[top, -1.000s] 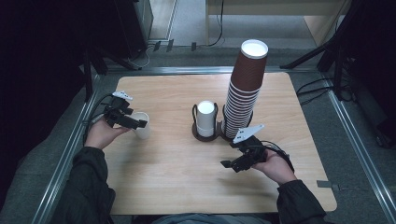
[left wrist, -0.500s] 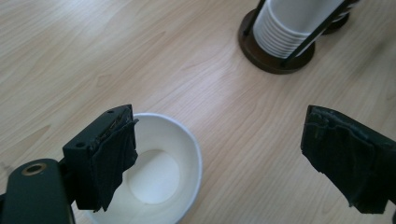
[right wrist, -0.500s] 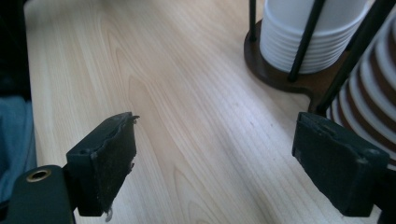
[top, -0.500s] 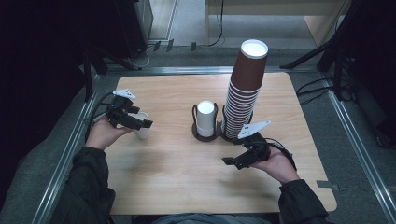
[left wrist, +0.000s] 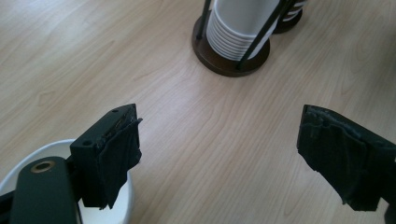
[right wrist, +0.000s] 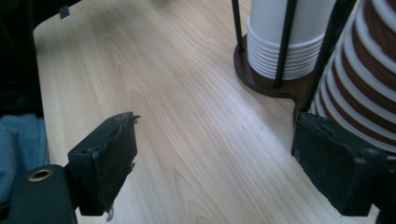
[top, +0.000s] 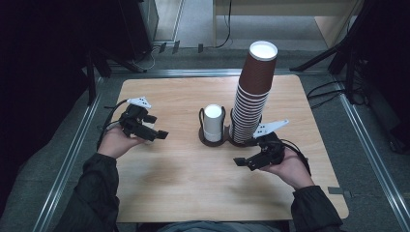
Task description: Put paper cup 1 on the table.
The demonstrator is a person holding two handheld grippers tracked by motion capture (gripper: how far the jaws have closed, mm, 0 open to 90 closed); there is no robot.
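A wooden table is seen from above. The left gripper is held over the table's left side, jaws apart with nothing between them; they have just been closing a little. In the left gripper view a white cup is seen on the table just under and behind the left jaw, not gripped. The right gripper is held near the front right, jaws wide apart and empty. A holder with a short white cup stack stands mid-table. Just beside it on the right, a tall brown cup stack rises upright. The right gripper's right jaw is seen just beside the brown stack; touching cannot be told.
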